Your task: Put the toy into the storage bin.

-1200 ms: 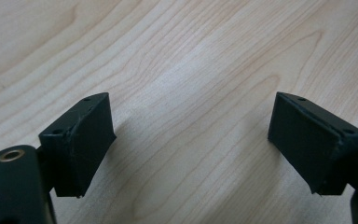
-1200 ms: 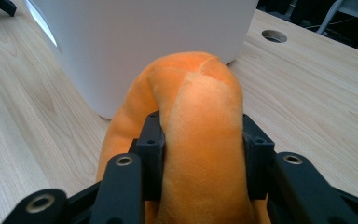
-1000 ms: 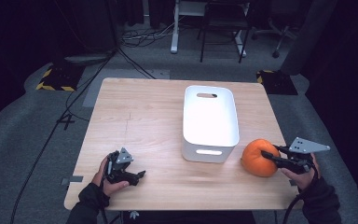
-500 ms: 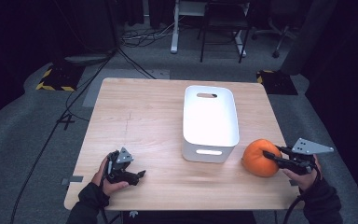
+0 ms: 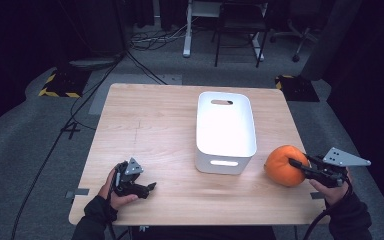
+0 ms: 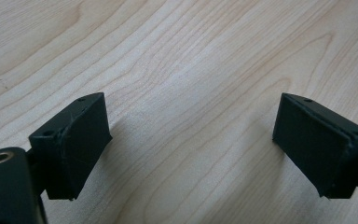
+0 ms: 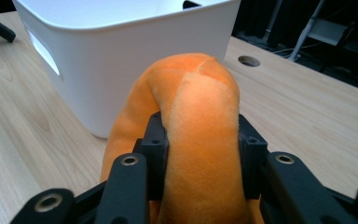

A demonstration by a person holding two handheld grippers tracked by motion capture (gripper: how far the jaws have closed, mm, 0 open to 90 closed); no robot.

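Orange plush ball (image 5: pixel 283 165) pinched in right tongs (image 5: pixel 296 163), beside white bin (image 5: pixel 225 131)

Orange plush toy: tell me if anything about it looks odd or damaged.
The orange plush toy is pinched into a ridge by the right gripper, a squeeze rather than damage. It sits right of the upright white bin. Nothing is spilled or askew.

White bin (image 5: pixel 225 131) mid wood table (image 5: pixel 145 120), chair (image 5: pixel 240 20) behind.
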